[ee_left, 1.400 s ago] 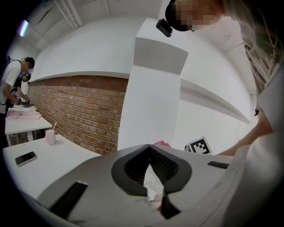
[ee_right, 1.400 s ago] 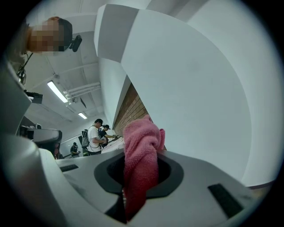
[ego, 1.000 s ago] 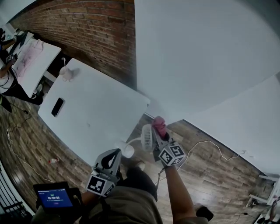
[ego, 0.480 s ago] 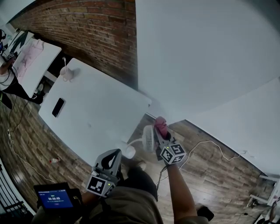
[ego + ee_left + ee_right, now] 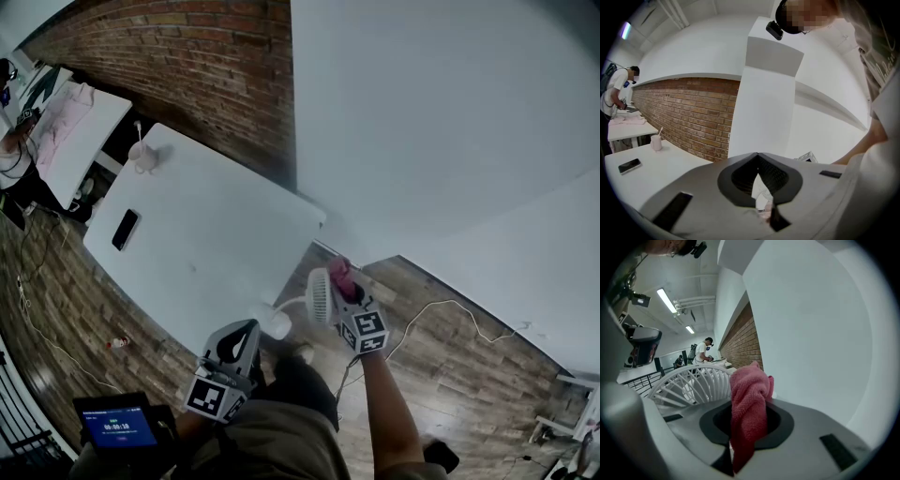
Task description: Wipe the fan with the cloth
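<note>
The right gripper [image 5: 746,423] grips a bunched pink cloth [image 5: 750,397] standing up between its jaws, just beside the white fan grille [image 5: 689,383] at its left, with a white wall [image 5: 811,333] at right, and a brick wall [image 5: 746,345] and a person [image 5: 703,352] far behind.

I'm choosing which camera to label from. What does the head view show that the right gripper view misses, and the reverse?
Only the head view: the left gripper with its tongs together, a phone and a cup on the white table, and a lit screen at lower left.
Only the right gripper view: ceiling strip lights and, close up, the cloth pinched between the right gripper's tongs.
Both: the pink cloth, the grille of the fan beside it, and the brick wall.
</note>
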Available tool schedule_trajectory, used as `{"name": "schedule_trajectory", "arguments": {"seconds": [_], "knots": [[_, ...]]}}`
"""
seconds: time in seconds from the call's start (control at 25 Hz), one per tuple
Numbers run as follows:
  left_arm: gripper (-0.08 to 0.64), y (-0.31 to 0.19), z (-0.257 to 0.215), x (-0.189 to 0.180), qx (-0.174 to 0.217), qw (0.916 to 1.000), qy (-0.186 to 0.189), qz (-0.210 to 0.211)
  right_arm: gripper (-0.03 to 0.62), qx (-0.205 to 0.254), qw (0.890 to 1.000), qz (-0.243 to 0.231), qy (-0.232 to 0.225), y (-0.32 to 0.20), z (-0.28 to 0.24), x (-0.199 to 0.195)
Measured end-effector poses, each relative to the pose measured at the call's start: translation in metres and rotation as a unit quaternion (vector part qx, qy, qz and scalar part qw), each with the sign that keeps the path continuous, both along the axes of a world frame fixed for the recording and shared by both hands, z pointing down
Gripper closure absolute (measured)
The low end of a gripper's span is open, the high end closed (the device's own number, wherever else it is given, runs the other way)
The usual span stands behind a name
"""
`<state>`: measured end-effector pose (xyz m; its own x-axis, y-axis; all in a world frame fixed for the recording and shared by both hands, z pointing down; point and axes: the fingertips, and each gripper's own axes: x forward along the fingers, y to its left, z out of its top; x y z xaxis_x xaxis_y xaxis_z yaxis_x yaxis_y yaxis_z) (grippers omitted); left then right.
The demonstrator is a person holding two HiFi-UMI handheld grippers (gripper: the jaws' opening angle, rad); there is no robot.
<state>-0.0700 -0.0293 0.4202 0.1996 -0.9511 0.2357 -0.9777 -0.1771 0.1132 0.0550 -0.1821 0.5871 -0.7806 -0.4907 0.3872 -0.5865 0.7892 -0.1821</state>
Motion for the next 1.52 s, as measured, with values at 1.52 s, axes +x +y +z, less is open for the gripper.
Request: {"name": "schedule_trajectory", "arguments": {"seconds": [1.52], "knots": [[0.540, 0.030, 0.000, 0.029, -0.010, 0.9995, 0.005, 0.030, 0.502, 0.054, 0.990, -0.021, 0.129, 0.094, 0.047, 0.035]]}}
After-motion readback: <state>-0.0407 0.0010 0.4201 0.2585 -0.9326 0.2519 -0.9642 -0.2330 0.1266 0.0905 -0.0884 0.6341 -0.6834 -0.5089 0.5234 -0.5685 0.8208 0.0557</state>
